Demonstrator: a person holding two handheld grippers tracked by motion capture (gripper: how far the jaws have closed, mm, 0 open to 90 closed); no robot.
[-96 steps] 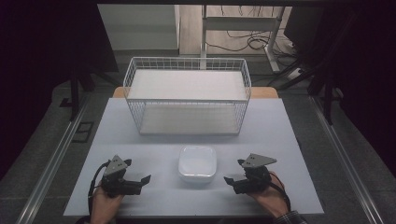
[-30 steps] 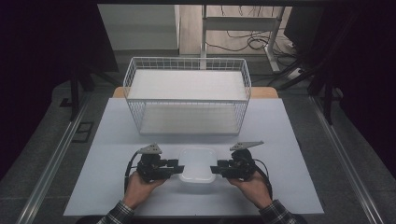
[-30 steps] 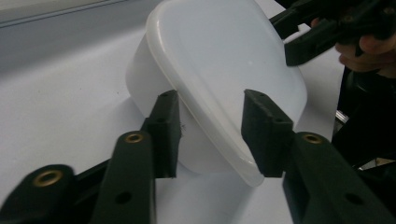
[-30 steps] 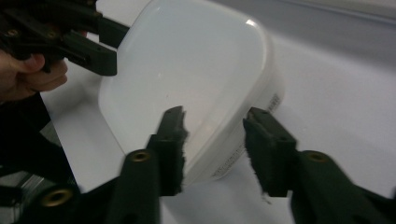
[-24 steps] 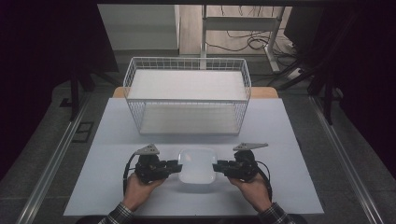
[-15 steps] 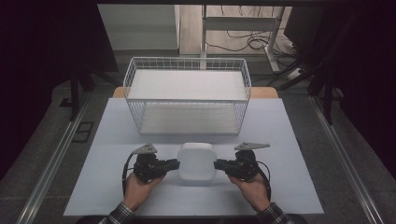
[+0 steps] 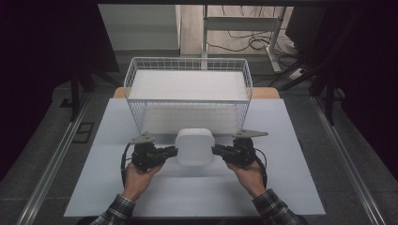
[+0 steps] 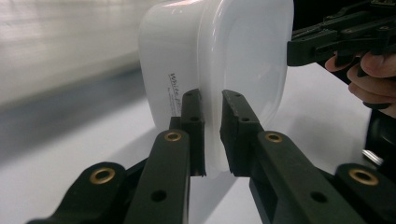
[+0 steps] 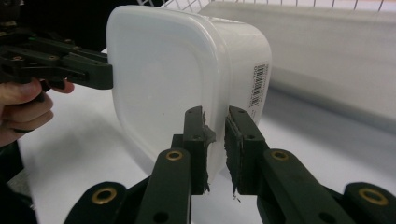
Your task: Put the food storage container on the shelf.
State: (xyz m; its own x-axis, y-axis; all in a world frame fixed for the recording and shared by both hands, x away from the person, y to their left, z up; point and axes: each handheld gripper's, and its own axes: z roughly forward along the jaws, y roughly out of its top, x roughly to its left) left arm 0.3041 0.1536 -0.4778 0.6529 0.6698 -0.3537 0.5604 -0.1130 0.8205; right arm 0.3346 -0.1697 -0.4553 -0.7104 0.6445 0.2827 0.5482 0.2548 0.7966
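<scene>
1. Now the white, rounded-square plastic container (image 7: 195, 146) hangs tipped on edge between both claws, just in front of the white wire basket (image 7: 187, 93); half a second earlier it sat lower over the white desk (image 7: 291, 154).
2. The left claw (image 7: 172, 151) is clenched on the container's rim, its jaws having just closed further; a pad (image 8: 192, 119) presses the wall.
3. The right claw (image 7: 216, 150) grips the opposite rim, jaws likewise just closed on it.
4. Three seconds back, the container lay flat and untouched.
</scene>
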